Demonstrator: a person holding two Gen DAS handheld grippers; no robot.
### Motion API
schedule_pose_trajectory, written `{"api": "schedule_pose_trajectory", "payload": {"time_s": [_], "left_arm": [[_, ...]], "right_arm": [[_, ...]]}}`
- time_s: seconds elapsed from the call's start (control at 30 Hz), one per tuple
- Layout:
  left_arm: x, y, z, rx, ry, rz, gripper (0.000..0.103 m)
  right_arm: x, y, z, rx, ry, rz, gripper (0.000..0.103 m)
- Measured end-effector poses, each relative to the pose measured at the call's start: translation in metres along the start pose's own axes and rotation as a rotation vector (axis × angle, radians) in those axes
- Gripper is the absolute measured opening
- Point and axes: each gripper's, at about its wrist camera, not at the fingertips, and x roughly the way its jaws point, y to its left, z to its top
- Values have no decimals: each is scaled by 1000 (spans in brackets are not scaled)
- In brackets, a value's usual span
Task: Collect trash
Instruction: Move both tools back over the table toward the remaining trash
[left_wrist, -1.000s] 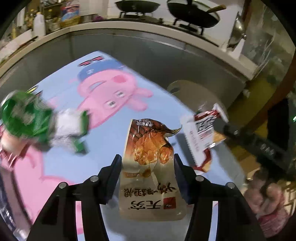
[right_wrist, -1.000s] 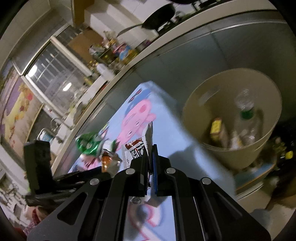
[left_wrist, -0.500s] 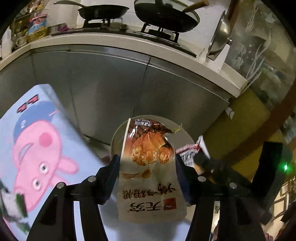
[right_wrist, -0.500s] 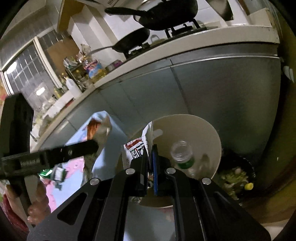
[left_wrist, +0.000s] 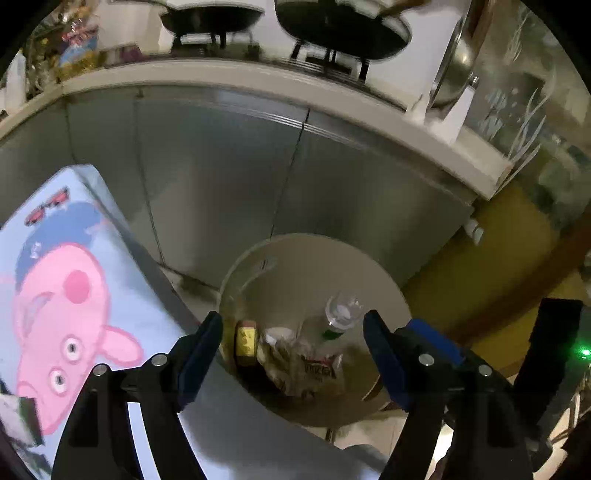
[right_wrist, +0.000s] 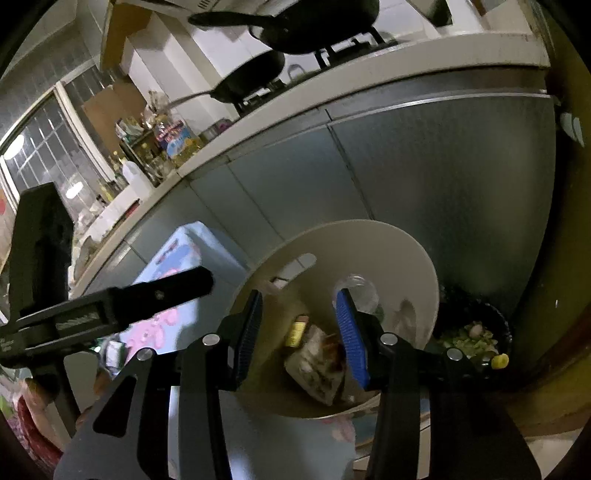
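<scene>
A round beige trash bin (left_wrist: 332, 258) stands on the floor beside the table; it also shows in the right wrist view (right_wrist: 406, 251). Inside lie snack wrappers (left_wrist: 314, 365) (right_wrist: 317, 365), a clear plastic bottle (left_wrist: 341, 314) (right_wrist: 360, 291) and a small yellow carton (left_wrist: 246, 341) (right_wrist: 295, 328). My left gripper (left_wrist: 293, 332) is open and empty above the bin. My right gripper (right_wrist: 299, 317) is open and empty above the bin too. The left gripper's body (right_wrist: 110, 306) shows at the left of the right wrist view.
The table with a blue pig-print cloth (left_wrist: 66, 288) (right_wrist: 173, 266) lies to the left, with green trash at its lower edge (left_wrist: 18, 417). Grey cabinet doors (left_wrist: 221, 177) stand behind the bin under a counter with pans. A dark tub of food scraps (right_wrist: 472, 339) sits right of the bin.
Both grippers swung from the table to over the bin and opened. The chicken snack bag and the red-and-white wrapper dropped into the bin.
</scene>
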Motion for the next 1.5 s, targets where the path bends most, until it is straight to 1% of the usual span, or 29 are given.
{"api": "schedule_pose_trajectory", "payload": {"time_s": [0.07, 0.13, 0.17, 0.2, 0.27, 0.3, 0.37, 0.4, 0.43, 0.53, 0.67, 0.87, 1.0, 1.23, 1.5], "left_arm": [[-29, 1, -7, 14, -73, 17, 78], [-54, 3, -18, 30, -132, 45, 78], [-61, 4, -21, 36, -149, 58, 78], [-75, 7, -31, 46, -179, 84, 78], [-98, 15, -48, 51, -228, 149, 78], [-106, 20, -53, 48, -242, 170, 78], [-128, 35, -73, 25, -279, 238, 78], [-134, 40, -78, 16, -286, 254, 78], [-145, 50, -89, -1, -298, 286, 78], [-168, 70, -113, -40, -320, 340, 78], [-202, 106, -149, -107, -341, 421, 78], [-241, 153, -188, -205, -363, 528, 78], [-261, 175, -206, -262, -382, 566, 78], [-281, 199, -229, -311, -399, 602, 78], [-296, 222, -246, -361, -403, 621, 79]], "right_arm": [[-8, 11, -1, -15, -14, 7, 42], [-17, 32, -6, -49, -30, 18, 42], [-21, 43, -9, -69, -36, 23, 42], [-24, 52, -13, -84, -38, 24, 42], [-30, 76, -24, -130, -46, 31, 47], [-32, 88, -30, -156, -47, 36, 48], [-34, 112, -43, -208, -42, 48, 49], [-35, 122, -48, -227, -36, 57, 49], [-34, 132, -53, -244, -26, 69, 50], [-33, 165, -75, -293, 19, 107, 51], [-29, 201, -102, -349, 81, 146, 51], [-25, 259, -138, -444, 158, 198, 51], [-25, 284, -158, -484, 196, 222, 51], [-22, 324, -182, -559, 245, 252, 51], [-16, 347, -196, -594, 285, 280, 51]]}}
